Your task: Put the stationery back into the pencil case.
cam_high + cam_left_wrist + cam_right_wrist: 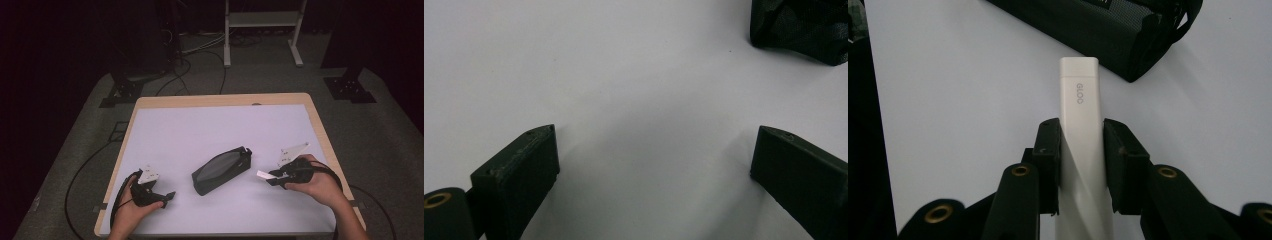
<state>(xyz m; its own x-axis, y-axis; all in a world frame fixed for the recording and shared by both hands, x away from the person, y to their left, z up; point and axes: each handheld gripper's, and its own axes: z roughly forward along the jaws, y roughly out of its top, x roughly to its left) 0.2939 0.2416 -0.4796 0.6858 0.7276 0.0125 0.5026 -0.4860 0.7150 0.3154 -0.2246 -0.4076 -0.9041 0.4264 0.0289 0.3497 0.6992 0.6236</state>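
Above the counter [165, 125], the right tongs [1080, 145] squeeze a white glue stick [1080, 115] just beside the black pencil case [221, 170]. Left tongs [654, 165] rest wide open, holding nothing. Keep a firm squeeze and point it at the case.

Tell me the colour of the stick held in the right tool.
White stick, with small grey lettering; clearest in the right gripper view.

"GLOO" on the white stick [1082, 135]
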